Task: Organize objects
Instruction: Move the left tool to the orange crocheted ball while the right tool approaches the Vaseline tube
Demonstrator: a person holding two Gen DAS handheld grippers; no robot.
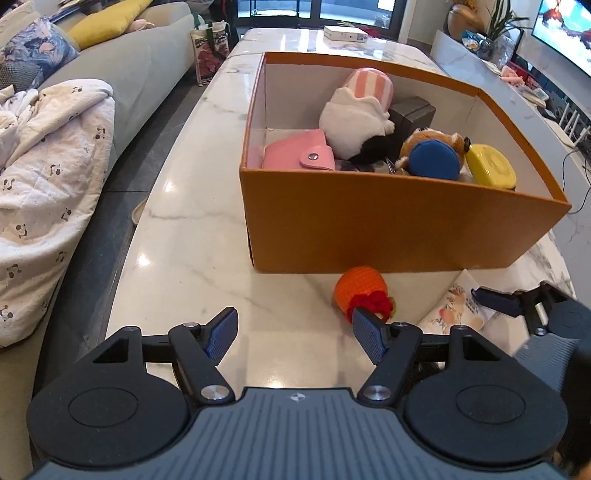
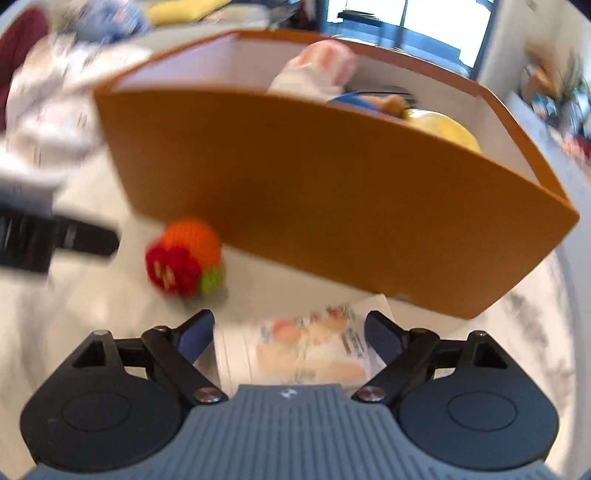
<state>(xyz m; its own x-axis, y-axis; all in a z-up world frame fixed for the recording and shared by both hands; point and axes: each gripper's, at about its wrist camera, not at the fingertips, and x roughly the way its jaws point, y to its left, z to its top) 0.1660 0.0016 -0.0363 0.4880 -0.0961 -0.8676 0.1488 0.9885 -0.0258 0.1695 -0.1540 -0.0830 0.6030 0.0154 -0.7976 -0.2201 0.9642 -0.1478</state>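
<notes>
An orange cardboard box [image 1: 388, 225] stands on the marble table [image 1: 192, 236] and holds several items: a pink wallet [image 1: 299, 153], a white and pink plush [image 1: 354, 110], a brown plush with a blue patch [image 1: 436, 155] and a yellow case [image 1: 491, 166]. In front of the box lie an orange knitted toy [image 1: 360, 291] with a red flower and a white printed packet [image 1: 454, 306]. My left gripper [image 1: 293, 334] is open over bare table, the toy just beyond its right finger. My right gripper [image 2: 290, 334] is open with the packet [image 2: 310, 350] between its fingers, untouched. The toy [image 2: 188, 254] lies ahead to its left.
A grey sofa [image 1: 122, 74] with a panda-print blanket [image 1: 48, 177] runs along the table's left side. A white box [image 1: 345, 33] lies at the table's far end. A TV unit [image 1: 517, 74] with a plant stands to the right.
</notes>
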